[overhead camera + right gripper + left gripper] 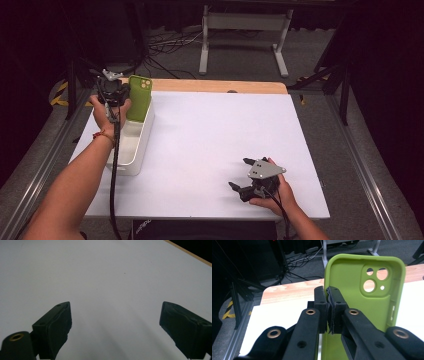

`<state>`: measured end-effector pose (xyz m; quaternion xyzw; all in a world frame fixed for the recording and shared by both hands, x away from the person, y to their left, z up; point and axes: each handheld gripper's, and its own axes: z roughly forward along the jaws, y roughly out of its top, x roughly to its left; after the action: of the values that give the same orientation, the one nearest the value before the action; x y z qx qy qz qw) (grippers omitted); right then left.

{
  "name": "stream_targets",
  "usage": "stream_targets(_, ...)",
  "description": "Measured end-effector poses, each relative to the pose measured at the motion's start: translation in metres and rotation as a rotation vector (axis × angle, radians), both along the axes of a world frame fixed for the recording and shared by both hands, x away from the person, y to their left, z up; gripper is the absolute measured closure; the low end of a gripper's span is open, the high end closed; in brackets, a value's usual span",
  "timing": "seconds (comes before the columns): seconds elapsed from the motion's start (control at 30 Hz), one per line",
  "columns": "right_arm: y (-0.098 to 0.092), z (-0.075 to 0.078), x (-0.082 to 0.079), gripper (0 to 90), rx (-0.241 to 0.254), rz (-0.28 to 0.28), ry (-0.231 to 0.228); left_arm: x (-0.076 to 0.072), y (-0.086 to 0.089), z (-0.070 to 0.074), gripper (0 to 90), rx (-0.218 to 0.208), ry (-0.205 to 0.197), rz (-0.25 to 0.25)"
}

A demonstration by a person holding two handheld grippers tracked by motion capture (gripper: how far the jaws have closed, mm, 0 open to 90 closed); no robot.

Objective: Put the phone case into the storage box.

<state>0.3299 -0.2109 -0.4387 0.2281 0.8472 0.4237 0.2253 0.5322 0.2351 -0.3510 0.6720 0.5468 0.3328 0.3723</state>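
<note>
Here, the left tongs (120, 95) are closed on the edge of a soft green silicone phone case (139, 97), held upright over the far end of a white rectangular plastic bin (131, 150), at about ten o'clock on the white table (210, 145). The right tongs (239, 174) rest wide open and hold nothing, at about five o'clock. I think the case should be lowered straight into the bin and released only when it is well inside the walls.
</note>
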Motion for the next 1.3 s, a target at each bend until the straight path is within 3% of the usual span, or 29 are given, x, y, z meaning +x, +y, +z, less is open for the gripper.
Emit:
stream_targets(0.37, 0.003, 0.0, -0.001, 11.6, -0.004, 0.004, 0.002, -0.005, 0.001, -0.011, 85.4, 0.028, 0.06, -0.022)
stream_targets(0.53, 0.004, -0.001, -0.001, 11.8, -0.007, 0.008, 0.006, -0.004, 0.0, -0.015, 84.2, 0.062, 0.109, -0.038)
stream_targets(0.93, 0.004, -0.001, -0.001, 11.9, -0.011, 0.009, 0.005, -0.002, 0.0, -0.017, 84.1, 0.075, 0.114, -0.036)
stream_targets(1.3, 0.003, -0.001, -0.001, 12.1, -0.01, 0.007, 0.005, 0.005, -0.004, -0.016, 83.2, 0.139, 0.121, -0.041)
